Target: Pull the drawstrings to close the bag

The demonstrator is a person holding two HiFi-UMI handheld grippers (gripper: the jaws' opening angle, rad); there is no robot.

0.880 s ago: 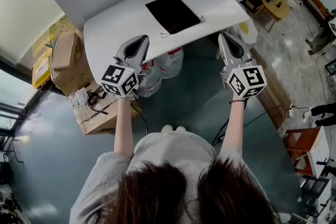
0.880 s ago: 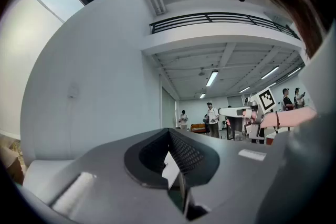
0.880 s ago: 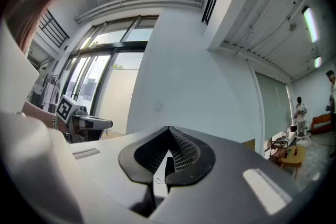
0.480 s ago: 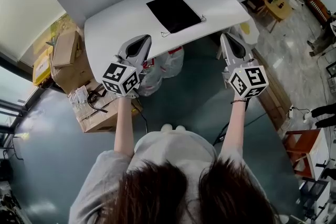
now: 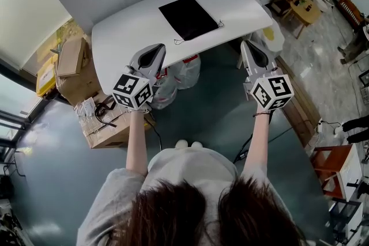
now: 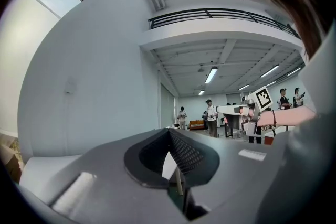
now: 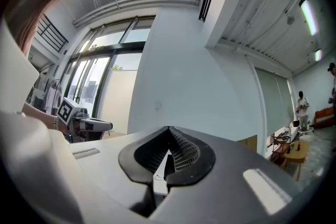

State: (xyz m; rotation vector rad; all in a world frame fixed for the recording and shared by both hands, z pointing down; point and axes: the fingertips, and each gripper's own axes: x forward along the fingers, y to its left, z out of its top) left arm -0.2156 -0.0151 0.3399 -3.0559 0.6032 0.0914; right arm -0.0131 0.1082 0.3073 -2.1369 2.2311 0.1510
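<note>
The black bag (image 5: 189, 16) lies flat on the counter (image 5: 127, 26), well ahead of the fingers (image 6: 181, 152), which the left gripper (image 5: 155, 49) and right gripper (image 5: 247, 44) hold pressed together and empty, probably because its strings (image 5: 180, 40) are not reached yet.

surface: white table (image 5: 124, 37); on it: flat black bag (image 5: 188, 16); drawstrings (image 5: 179, 41) loose at its near corners

Bag (image 5: 189, 16) looks like matt black cloth, on a smooth white bench (image 5: 121, 37) with a slight sheen. Left tongs (image 5: 155, 47) and right tongs (image 5: 246, 43) are matt grey plastic with grid-textured pads (image 6: 185, 152). Floor (image 5: 213, 118) is glossy, boxes (image 5: 72, 55) plain cardboard.
</note>
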